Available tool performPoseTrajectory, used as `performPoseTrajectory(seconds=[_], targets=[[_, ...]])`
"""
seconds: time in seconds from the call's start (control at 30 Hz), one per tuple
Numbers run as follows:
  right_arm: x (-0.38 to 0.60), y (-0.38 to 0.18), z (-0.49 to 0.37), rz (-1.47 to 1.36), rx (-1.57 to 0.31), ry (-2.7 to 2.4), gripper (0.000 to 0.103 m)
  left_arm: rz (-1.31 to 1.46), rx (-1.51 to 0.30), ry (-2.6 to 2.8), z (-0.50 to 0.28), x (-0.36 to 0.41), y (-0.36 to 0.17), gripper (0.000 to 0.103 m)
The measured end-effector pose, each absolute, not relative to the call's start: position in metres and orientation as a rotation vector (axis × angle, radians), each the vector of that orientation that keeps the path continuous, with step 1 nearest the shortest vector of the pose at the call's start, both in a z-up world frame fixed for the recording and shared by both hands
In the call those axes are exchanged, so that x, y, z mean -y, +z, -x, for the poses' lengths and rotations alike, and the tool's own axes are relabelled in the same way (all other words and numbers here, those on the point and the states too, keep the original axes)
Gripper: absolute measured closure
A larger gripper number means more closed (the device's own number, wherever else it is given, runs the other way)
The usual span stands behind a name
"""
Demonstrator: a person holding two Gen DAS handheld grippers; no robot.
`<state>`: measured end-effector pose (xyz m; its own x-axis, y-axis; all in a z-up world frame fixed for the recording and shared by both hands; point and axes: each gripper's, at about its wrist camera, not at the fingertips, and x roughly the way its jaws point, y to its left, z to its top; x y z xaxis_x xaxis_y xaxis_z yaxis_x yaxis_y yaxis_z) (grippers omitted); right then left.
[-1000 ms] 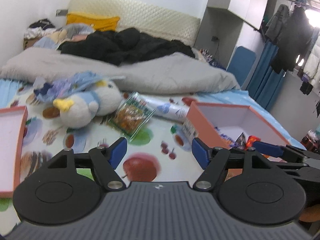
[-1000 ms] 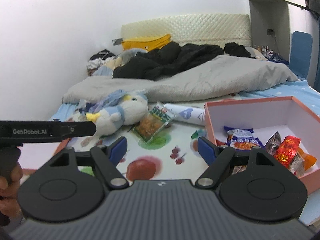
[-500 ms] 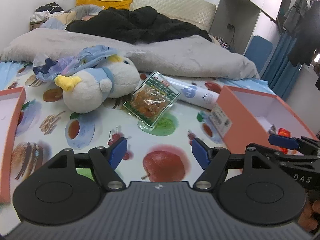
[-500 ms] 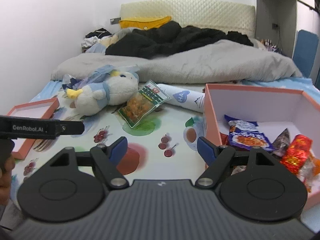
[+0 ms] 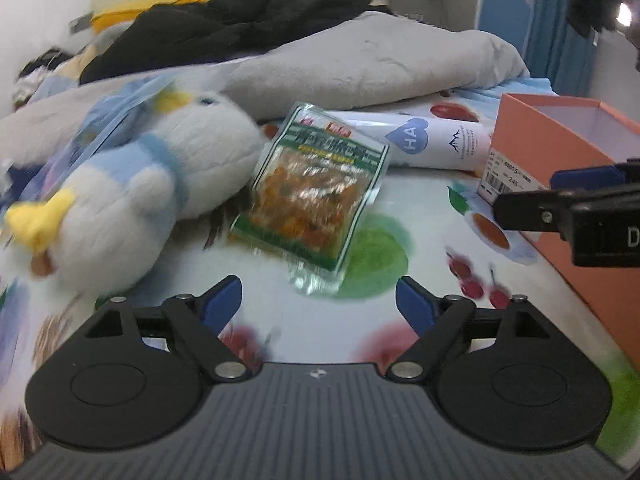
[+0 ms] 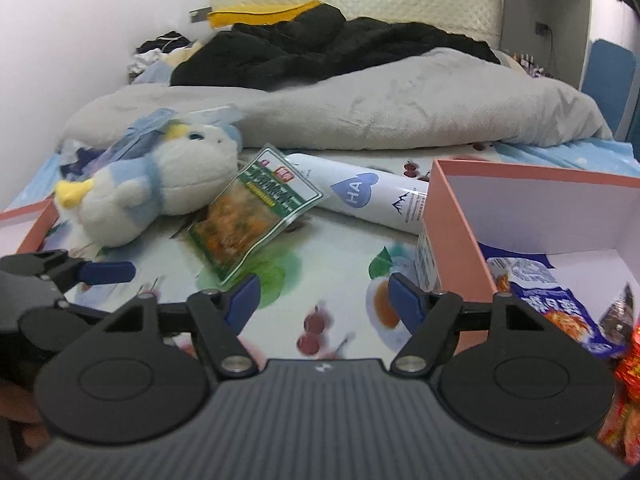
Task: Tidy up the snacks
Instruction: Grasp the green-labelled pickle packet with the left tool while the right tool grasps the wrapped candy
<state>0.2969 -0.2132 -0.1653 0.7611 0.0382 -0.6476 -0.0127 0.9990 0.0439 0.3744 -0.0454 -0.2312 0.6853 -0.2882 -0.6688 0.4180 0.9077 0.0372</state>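
On a bed (image 6: 328, 312) spread with a fruit-print sheet, the snack tidy-up stands partly done. The open orange box (image 6: 452, 216), the landmark here, already holds several packets: a blue-and-white bag (image 6: 532, 288) against its near left wall and red-wrapped sweets (image 6: 628, 364) toward its near right corner. How many more lie deeper inside cannot be told.

One snack is plainly left out. The green-edged snack packet (image 5: 316, 196) of orange pieces lies flat on the sheet, well to the left of the box, its far corner leaning against a white spray can (image 5: 432, 142) that lies on its side and touches the box's left wall. A plush penguin (image 5: 140, 192) rests just left of the packet, touching or nearly touching its edge. At the far left of the right wrist view an orange box lid (image 6: 28, 220) lies beyond the penguin, away from the box.

The left tool (image 5: 319, 298) hangs directly before the packet's near end, its jaws opening with nothing between them. The right tool (image 6: 324, 294) sits between the packet and the box, its jaws closing on empty air above the sheet.

As a judgement, the left tool is lined up to take the last loose packet; carrying it rightward into the box appears to be the main work remaining. Whether the lid is meant to go on afterwards cannot be known from here.
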Motion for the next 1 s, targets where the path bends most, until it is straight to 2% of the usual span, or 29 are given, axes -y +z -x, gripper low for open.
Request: performPoseTrajectory(seconds=[0.17, 0.47, 0.8, 0.83, 0.93, 1.0], targets=[[0.217, -0.174, -0.321, -0.084, -0.721, 0.019, 0.031, -0.32, -0.653, -0.407, -0.408, 0.065, -0.244, 0.015], [0.22, -0.184, -0.36, -0.172, -0.743, 0.007, 0.032, -0.353, -0.641, -0.377, -0.445, 0.082, -0.267, 0.016], [0.216, -0.194, -0.384, -0.21, -0.76, 0.003, 0.032, -0.225, -0.629, -0.325, -0.448, 0.064, -0.262, 0.043], [0.215, -0.194, -0.385, -0.21, -0.759, 0.005, 0.032, -0.198, -0.626, -0.321, -0.448, 0.061, -0.26, 0.051], [0.212, -0.195, -0.39, -0.204, -0.76, 0.003, 0.032, -0.111, -0.619, -0.311, -0.446, 0.052, -0.255, 0.059], [0.211, -0.196, -0.392, -0.21, -0.769, 0.008, 0.032, -0.058, -0.613, -0.303, -0.442, 0.046, -0.251, 0.071]])
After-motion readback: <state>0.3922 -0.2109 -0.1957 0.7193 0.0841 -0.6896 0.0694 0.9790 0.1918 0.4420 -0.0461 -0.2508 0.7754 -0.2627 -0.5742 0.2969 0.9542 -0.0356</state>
